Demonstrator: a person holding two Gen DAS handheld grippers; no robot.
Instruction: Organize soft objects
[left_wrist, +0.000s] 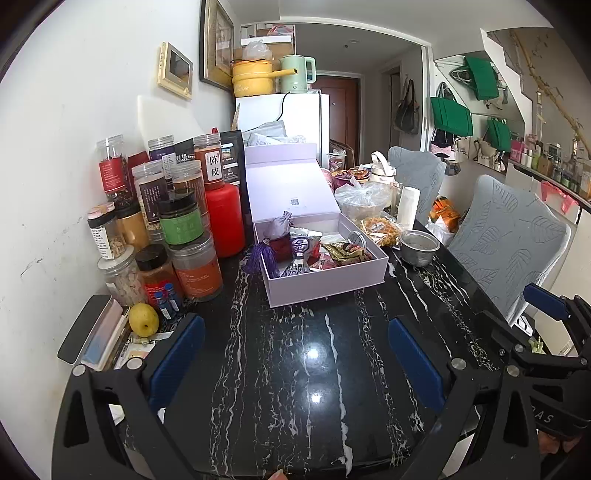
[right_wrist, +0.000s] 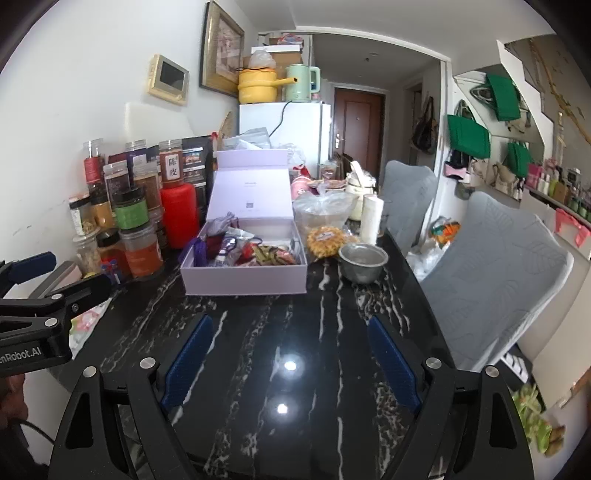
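An open lavender gift box (left_wrist: 325, 284) (right_wrist: 245, 282) stands on the black marble table (left_wrist: 314, 350) (right_wrist: 288, 332), lid up. Inside lie soft items: a grey-purple drawstring pouch (left_wrist: 282, 230) (right_wrist: 219, 225), a dark red pouch with a purple tassel (left_wrist: 260, 256) (right_wrist: 199, 249), and several foil snack packets (left_wrist: 341, 253) (right_wrist: 271, 254). My left gripper (left_wrist: 297, 354) is open and empty, above the table in front of the box. My right gripper (right_wrist: 290, 360) is open and empty too, beside it on the right; it also shows in the left wrist view (left_wrist: 546, 306).
Stacked spice jars (left_wrist: 166, 225) (right_wrist: 125, 221) and a red bottle (left_wrist: 224, 221) crowd the left wall. A yellow fruit (left_wrist: 143, 319) lies near them. A metal bowl (left_wrist: 419, 246) (right_wrist: 362, 261), bagged snacks (right_wrist: 327, 240) and grey chairs (left_wrist: 506, 243) stand right.
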